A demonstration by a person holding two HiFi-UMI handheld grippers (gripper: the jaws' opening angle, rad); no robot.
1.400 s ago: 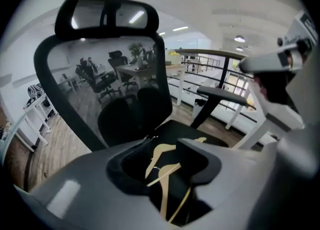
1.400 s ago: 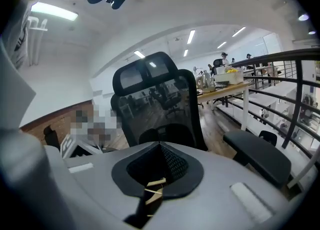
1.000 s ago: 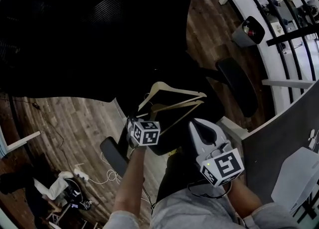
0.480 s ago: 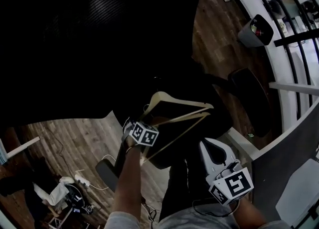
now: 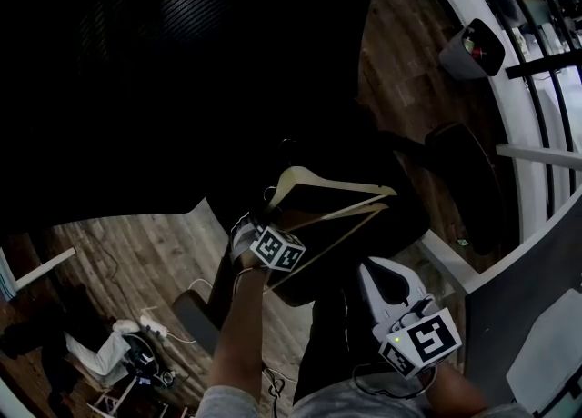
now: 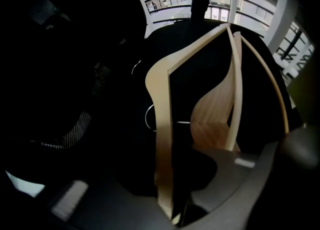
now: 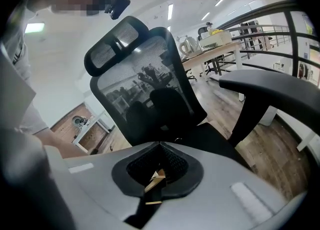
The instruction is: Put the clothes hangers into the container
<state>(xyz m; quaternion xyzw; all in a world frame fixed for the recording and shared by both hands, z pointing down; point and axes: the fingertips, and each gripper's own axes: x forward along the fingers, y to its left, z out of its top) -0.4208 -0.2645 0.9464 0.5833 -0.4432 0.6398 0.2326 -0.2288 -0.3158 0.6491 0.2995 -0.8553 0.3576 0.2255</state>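
Note:
Two pale wooden hangers (image 5: 338,191) lie stacked on the black seat (image 5: 400,221) of an office chair. My left gripper (image 5: 257,230) points steeply down at their near left end. In the left gripper view the nearer hanger (image 6: 163,124) runs up out of the left gripper (image 6: 176,215). Its jaws have just been closing and now pinch that hanger's edge. The second hanger (image 6: 220,114) lies behind it. My right gripper (image 5: 377,271) hovers shut and empty over the seat's near edge. In its own view the right gripper (image 7: 160,145) faces the chair back (image 7: 145,89).
The chair's armrest (image 5: 466,180) juts out on the right, seen too as the armrest (image 7: 272,86) in the right gripper view. A small bin (image 5: 475,46) stands on the wood floor by white railings. A grey partition (image 5: 523,289) rises at right. Cables and clutter (image 5: 127,353) lie lower left.
The left gripper has dropped onto the hangers' near left end, rolled, and closed on one. The right gripper has sunk lower toward the seat's near edge.

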